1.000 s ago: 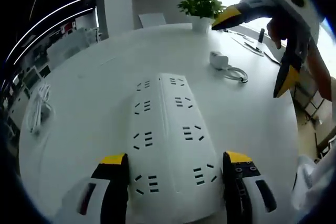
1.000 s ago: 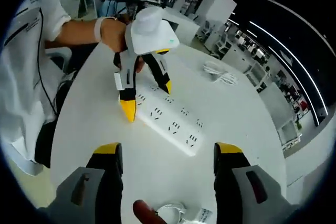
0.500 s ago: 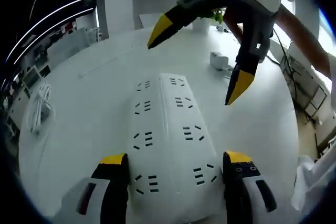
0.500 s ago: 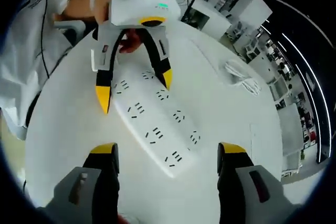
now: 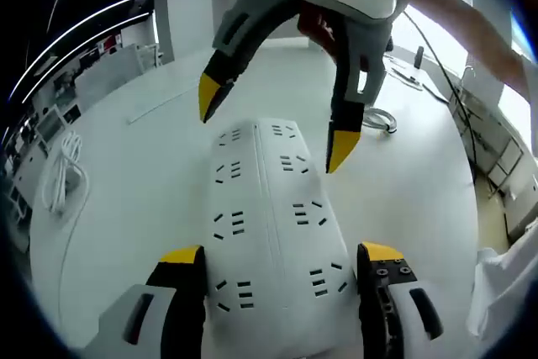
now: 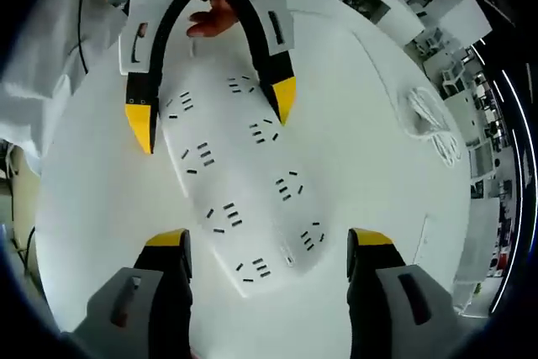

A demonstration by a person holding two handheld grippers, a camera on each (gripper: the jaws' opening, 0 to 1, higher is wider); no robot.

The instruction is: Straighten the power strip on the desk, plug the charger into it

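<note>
A long white power strip [image 5: 269, 216] lies on the round white desk [image 5: 126, 174]. My left gripper [image 5: 280, 256] is open, with its yellow-tipped jaws on either side of the strip's near end. My right gripper [image 5: 276, 124] comes down from the top of the left gripper view, open, with its jaws on either side of the far end. In the right gripper view the power strip [image 6: 244, 182] runs diagonally between my open right gripper [image 6: 266, 240] and the left gripper [image 6: 212, 115] opposite. Part of the charger's white cable [image 5: 383, 118] peeks out behind a right finger.
A coil of white cable [image 5: 59, 176] lies near the desk's left edge, also seen as the cable coil [image 6: 433, 124]. A person's hand [image 6: 214, 18] and white sleeve [image 6: 50, 31] are behind the left gripper. Office desks stand beyond the table.
My right gripper has swung in from the charger side and dropped over the strip's far end. The left gripper has stayed at the near end.
</note>
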